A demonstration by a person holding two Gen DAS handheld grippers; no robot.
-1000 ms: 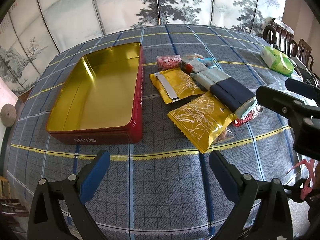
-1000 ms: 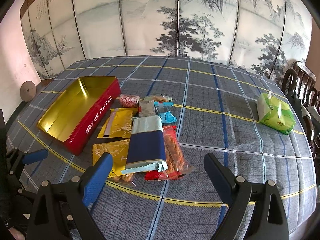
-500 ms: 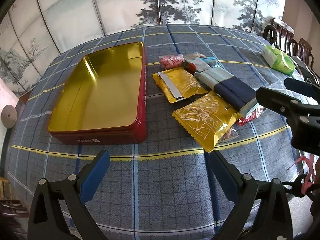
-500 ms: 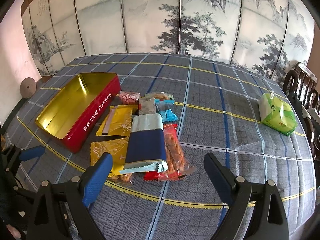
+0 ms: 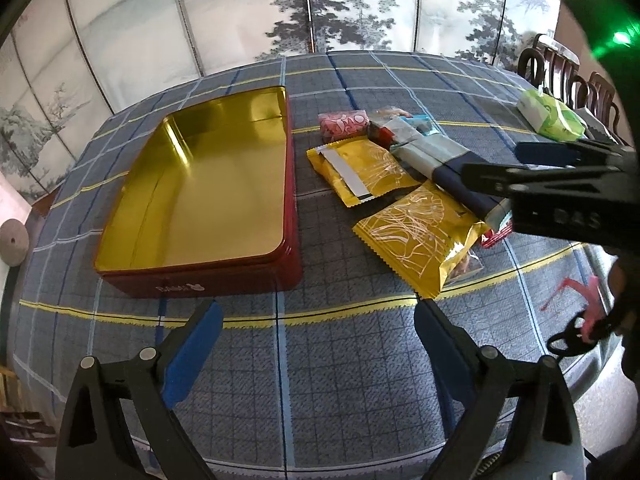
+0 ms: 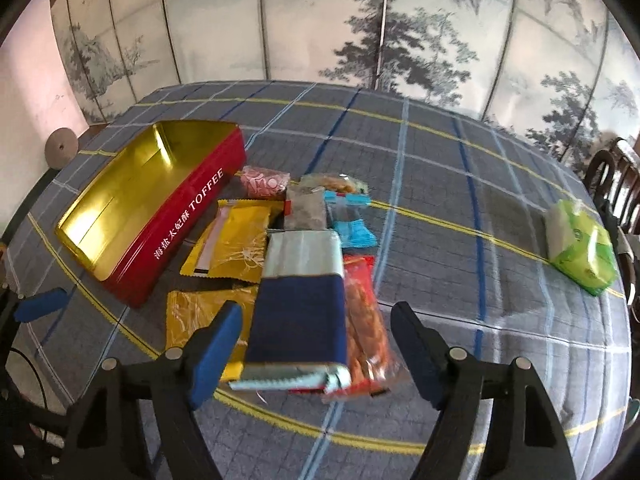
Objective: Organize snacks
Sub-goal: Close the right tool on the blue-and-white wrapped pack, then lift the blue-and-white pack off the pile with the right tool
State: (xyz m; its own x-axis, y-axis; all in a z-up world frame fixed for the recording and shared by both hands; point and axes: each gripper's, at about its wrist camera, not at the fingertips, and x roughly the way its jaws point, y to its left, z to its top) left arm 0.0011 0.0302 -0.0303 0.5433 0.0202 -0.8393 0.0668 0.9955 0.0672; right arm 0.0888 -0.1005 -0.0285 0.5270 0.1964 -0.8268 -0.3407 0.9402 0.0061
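From the left wrist view, the left hand-held gripper (image 5: 316,344) hung over bare checked cloth on the tabletop (image 5: 340,380), its jaws wide but closing, with nothing between them. The red tin (image 5: 208,196) (gold inside, empty) lay to the far left. Right of it the snacks were scattered: a pink packet (image 5: 344,125) farthest off, a yellow pouch (image 5: 360,170), a second yellow pouch (image 5: 420,240) nearer, and a navy-and-grey packet (image 5: 448,160) partly hidden by the right hand-held gripper (image 5: 532,162) reaching in from the right.

From the right wrist view, the right hand-held gripper (image 6: 316,344) stood open over the near end of the navy-and-grey packet (image 6: 300,312), jaws closing, pads either side of it and not touching. An orange snack bag (image 6: 366,320) lay just right of that packet. A green tissue pack (image 6: 580,252) sat well apart at the far right.
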